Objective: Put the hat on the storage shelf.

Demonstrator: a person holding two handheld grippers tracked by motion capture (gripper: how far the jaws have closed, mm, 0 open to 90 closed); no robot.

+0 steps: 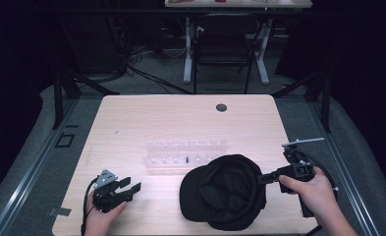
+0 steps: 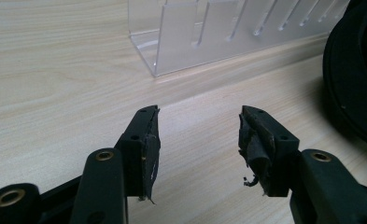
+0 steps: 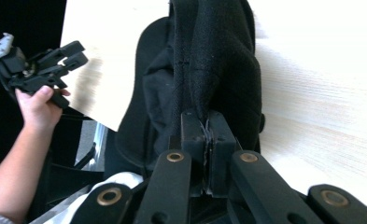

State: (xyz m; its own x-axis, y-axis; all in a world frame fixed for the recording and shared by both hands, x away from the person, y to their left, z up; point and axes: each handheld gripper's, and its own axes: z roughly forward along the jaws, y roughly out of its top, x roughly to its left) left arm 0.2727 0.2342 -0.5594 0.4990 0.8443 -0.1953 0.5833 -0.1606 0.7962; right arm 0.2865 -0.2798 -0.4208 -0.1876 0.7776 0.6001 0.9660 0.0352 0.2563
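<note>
I have the black cap [image 1: 225,191] pinched at its edge in my right gripper [image 1: 265,178], and I judge the step in hand to be the lift: the fabric is gathered up into the jaws while most of the cap sags toward the wooden table [image 1: 180,123]. In the right gripper view the jaws stand pressed together with a fold of cap cloth [image 3: 214,70] rising from between the pads toward twelve o'clock, so the grip is on a thin bunch of fabric, not the brim.

The cap sits at the near edge of the table, at about five o'clock from the clear acrylic rack [image 1: 185,155] and just short of touching it as far as I can tell.

My left gripper [image 1: 130,187] rests at the table's seven o'clock corner, jaws wide apart and holding nothing; in its own view the cap's rim [image 2: 354,79] lies at two o'clock, well clear of the pads [image 2: 151,149].

Next I'd say the cap needs a second hold: bring the left across to the cap's free edge.
</note>
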